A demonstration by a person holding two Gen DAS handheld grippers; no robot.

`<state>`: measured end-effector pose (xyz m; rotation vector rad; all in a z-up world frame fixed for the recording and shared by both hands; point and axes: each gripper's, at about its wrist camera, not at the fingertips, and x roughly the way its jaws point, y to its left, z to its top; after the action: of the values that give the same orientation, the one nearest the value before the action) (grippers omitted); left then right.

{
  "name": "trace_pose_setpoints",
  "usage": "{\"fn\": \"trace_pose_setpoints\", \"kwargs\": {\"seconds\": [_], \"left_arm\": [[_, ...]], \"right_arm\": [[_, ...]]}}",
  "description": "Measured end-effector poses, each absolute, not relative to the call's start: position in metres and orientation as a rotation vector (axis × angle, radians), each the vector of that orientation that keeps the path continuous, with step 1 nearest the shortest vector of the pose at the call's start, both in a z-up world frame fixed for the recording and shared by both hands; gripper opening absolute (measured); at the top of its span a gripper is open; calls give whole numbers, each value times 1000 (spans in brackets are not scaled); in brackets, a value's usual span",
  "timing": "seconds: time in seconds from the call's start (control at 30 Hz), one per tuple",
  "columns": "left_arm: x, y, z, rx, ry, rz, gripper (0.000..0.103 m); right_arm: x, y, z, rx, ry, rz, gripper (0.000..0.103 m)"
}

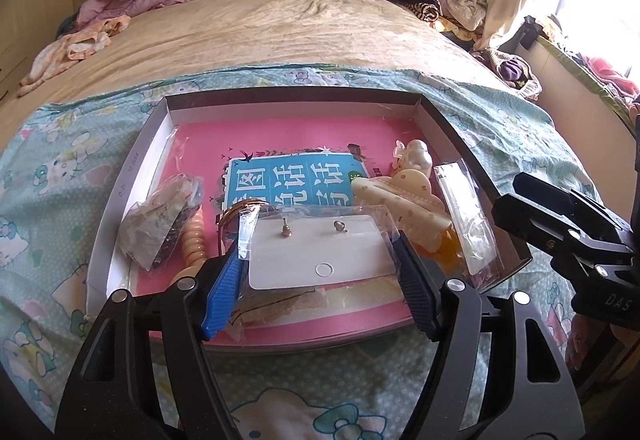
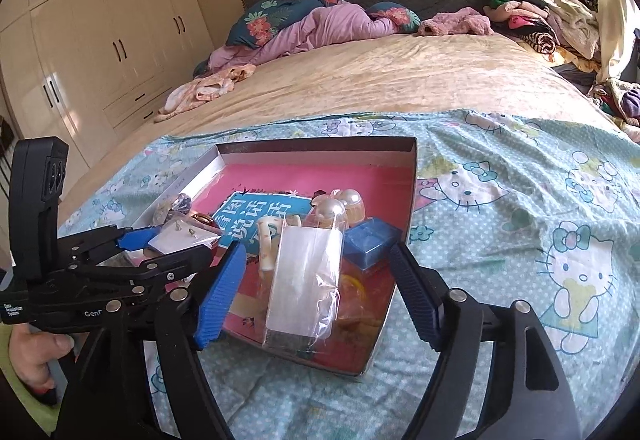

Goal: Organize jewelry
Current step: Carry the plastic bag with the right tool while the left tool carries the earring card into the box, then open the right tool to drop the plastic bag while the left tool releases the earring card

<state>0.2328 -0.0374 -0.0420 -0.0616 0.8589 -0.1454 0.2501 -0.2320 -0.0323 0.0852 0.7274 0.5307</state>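
1. Setting: a shallow box (image 1: pixel 136 176) with a pink liner lies on a cartoon-print sheet (image 1: pixel 52 168) spread over a bed (image 1: pixel 248 28). The box holds the jewelry.
2. Left gripper (image 1: pixel 320 260): its jaws close from both sides on a bagged earring card (image 1: pixel 320 252) carrying two studs, held just above the near half of the box.
3. Right gripper (image 2: pixel 316 288): its jaws stand wide with nothing pressed between them. A clear packet (image 2: pixel 304 280) lies between and below them, resting over the near right corner of the box.
4. Other contents: a pearl clip (image 2: pixel 340 206), a blue case (image 2: pixel 370 242), a cream hair claw (image 1: pixel 404 196), a coiled band (image 1: pixel 194 240) and a crumpled bag (image 1: pixel 160 220) at the left side.
5. Step in hand (judged): sorting is mid-way; the packet appears newly set down on the right, while the card is not yet placed.
6. Next move (judged): the card needs a free flat spot in the box, lowered level before the left jaws part, so its bag does not snag the ring (image 1: pixel 240 210) beside it.
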Motion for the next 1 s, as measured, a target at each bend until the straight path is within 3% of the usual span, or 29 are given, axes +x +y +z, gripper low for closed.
{"fn": "trace_pose_setpoints", "kwargs": {"seconds": [0.27, 0.63, 0.73, 1.0], "left_arm": [[233, -37, -41, -60, 867, -128, 73], [227, -33, -30, -46, 860, -99, 85], [222, -32, -24, -39, 851, -89, 93], [210, -28, -10, -43, 831, -78, 93]], "right_arm": [[244, -244, -27, 99, 721, 497, 90], [237, -245, -17, 91, 708, 489, 94], [234, -244, -13, 86, 700, 492, 95], [219, -243, 2, 75, 669, 503, 96]]}}
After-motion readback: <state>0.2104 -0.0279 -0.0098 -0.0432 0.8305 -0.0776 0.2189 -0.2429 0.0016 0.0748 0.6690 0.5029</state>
